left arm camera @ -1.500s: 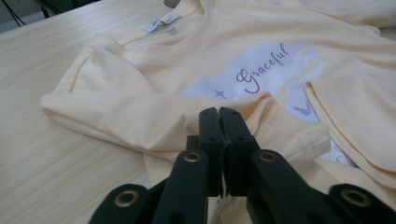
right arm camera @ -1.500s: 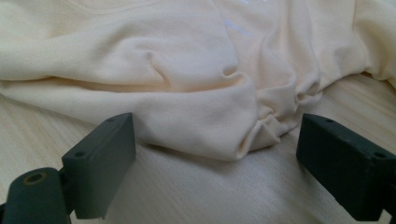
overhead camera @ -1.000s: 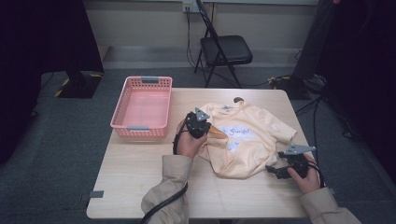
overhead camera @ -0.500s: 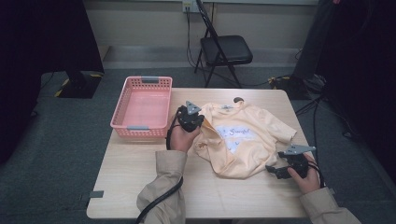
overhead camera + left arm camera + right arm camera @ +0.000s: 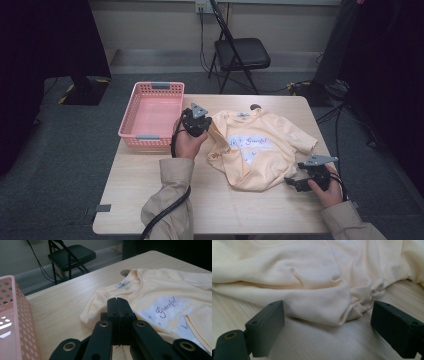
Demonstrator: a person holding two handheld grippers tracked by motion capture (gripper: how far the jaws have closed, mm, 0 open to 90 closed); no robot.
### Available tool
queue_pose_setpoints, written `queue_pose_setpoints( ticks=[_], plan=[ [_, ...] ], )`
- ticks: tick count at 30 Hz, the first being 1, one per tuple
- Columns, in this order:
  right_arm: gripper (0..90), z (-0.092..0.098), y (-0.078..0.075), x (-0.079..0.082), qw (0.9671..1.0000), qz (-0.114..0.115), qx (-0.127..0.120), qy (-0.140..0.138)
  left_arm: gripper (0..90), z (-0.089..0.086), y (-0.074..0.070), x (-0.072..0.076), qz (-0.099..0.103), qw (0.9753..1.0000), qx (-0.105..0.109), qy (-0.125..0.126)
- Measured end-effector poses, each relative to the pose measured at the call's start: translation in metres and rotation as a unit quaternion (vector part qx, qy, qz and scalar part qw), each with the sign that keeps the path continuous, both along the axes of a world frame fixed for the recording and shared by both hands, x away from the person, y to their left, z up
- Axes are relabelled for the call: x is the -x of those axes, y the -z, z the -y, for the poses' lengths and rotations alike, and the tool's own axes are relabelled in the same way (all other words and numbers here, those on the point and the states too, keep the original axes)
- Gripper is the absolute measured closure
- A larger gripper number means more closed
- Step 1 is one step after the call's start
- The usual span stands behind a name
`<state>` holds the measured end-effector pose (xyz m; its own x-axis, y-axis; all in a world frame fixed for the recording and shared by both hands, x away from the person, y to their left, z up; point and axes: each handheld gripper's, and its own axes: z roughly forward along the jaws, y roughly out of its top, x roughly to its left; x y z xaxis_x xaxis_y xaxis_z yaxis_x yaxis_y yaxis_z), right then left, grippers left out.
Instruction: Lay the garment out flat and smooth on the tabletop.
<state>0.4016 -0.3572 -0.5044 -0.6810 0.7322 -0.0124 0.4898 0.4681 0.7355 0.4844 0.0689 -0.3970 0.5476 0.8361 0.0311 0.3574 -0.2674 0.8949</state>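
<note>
Between the right gripper (image 5: pixel 329 327) jaws, spread wide: bunched hem of yellow T-shirt (image 5: pixel 260 150), just beyond the tips | left gripper (image 5: pixel 117 301) jaws pressed together, apparently empty, beside left sleeve | shirt mid-table, collar far.

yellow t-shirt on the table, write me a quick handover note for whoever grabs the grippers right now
Left gripper: fingers shut with nothing between them, raised over the shirt's folded-in sleeve side, beside the pink basket.
Right gripper: fingers open, low on the table, facing the bunched bottom hem, not yet touching it.
Yellow t-shirt: lying print side up, one sleeve side folded inward, hem rumpled.
Done: that first fold, it seems.
Left: probably grasp the hem, finish folding; the basket holds nothing yet.
</note>
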Motion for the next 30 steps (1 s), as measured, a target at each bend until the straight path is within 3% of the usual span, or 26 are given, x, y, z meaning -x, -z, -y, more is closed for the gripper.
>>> queue_pose_setpoints(
  ticks=[12,19,30],
  plan=[
    [11.1,0.0,0.0,0.0,1.0,0.0,0.0,0.0,90.0,-0.024,0.004,-0.003,0.006,0.9996,0.021,-0.017],
    [11.1,0.0,0.0,0.0,1.0,0.0,0.0,0.0,90.0,-0.041,0.013,-0.009,-0.001,0.9987,0.037,-0.034],
    [11.1,0.0,0.0,0.0,1.0,0.0,0.0,-0.003,90.0,-0.063,0.011,-0.021,0.001,0.9984,0.029,-0.049]
  ],
)
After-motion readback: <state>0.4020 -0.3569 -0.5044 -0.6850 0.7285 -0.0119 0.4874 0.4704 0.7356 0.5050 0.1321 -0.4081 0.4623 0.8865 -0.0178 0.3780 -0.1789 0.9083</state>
